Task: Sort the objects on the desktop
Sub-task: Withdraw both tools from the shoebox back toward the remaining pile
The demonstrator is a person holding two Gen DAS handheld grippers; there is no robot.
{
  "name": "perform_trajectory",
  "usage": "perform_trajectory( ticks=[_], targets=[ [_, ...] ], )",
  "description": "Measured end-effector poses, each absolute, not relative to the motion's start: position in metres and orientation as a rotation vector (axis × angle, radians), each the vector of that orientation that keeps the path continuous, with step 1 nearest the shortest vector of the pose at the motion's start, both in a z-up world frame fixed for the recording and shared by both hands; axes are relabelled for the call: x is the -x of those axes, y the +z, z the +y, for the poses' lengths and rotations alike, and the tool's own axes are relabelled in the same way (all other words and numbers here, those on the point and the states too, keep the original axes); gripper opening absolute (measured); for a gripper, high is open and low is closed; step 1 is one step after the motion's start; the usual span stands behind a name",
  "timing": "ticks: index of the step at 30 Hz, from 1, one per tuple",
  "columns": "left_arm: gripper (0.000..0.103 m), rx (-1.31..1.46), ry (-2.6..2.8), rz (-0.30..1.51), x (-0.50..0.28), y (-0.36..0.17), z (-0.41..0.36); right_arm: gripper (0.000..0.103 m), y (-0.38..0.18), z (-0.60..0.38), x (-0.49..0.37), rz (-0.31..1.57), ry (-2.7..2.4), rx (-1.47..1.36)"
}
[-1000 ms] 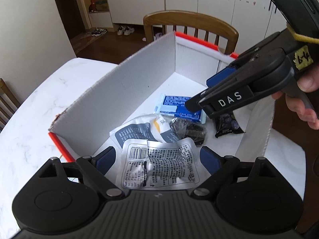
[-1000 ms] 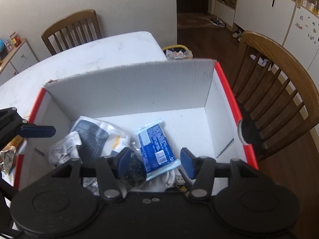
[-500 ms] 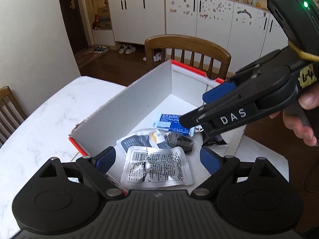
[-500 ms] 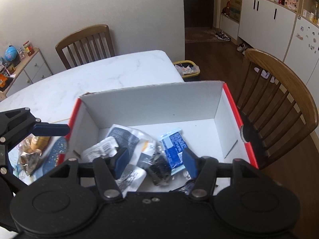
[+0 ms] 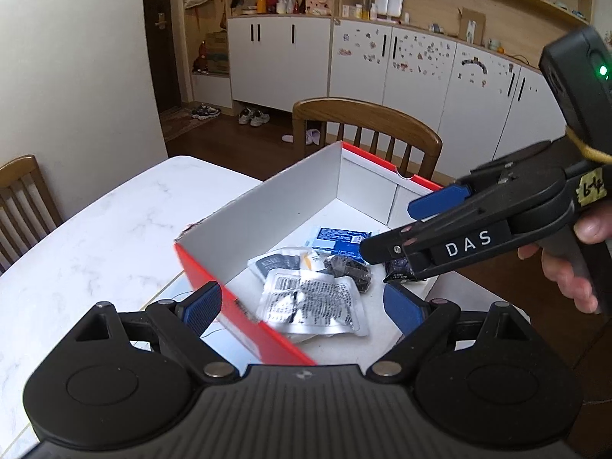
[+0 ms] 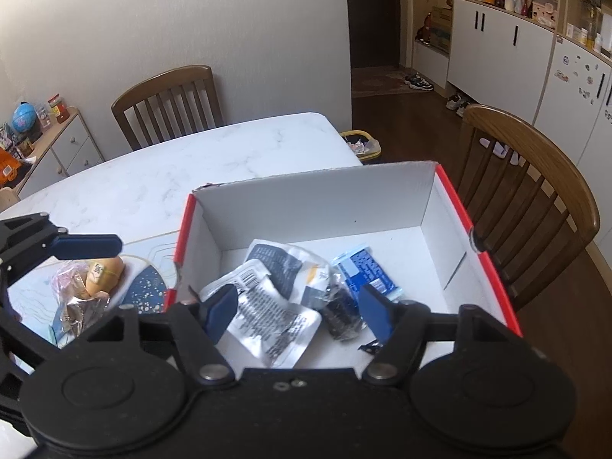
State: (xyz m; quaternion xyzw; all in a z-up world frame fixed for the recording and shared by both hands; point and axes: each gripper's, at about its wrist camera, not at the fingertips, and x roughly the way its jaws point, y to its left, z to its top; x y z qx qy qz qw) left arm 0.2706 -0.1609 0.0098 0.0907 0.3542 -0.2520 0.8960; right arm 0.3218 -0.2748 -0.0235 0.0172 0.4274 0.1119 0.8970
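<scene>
Both claws hang empty above the box of packets, left gripper wide, right gripper spreading

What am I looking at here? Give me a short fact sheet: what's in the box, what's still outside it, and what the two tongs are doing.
Container: red-and-white cardboard box on a white marble table
In box: silver foil packet, blue packet, white-and-navy pouch, small black packet
Outside box: wrapped snacks on a patterned mat, left of the box
Left tongs: open, holding nothing
Right tongs: jaws opening, nothing gripped between them
</scene>
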Motion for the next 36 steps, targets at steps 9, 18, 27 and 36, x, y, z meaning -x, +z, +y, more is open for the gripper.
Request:
perform_trajectory(
  ticks=[9,18,27,36],
  targets=[
    [0.100,-0.172,-0.503,0.702,-0.242,0.018,-0.126,0.079,-0.021,-0.246,-0.300,0.860,0.221,-0.059],
    [0.103,-0.135,-0.490,0.677,-0.220,0.021,-0.090,0.085,-0.015,-0.216,-0.276,0.816,0.218,-0.068],
    [0.103,-0.115,-0.462,0.638,-0.201,0.027,-0.064,0.087,-0.015,-0.191,-0.255,0.784,0.225,-0.056],
    [0.103,-0.096,-0.398,0.610,-0.185,0.031,-0.025,0.087,-0.012,-0.172,-0.241,0.749,0.223,-0.049]
  ],
)
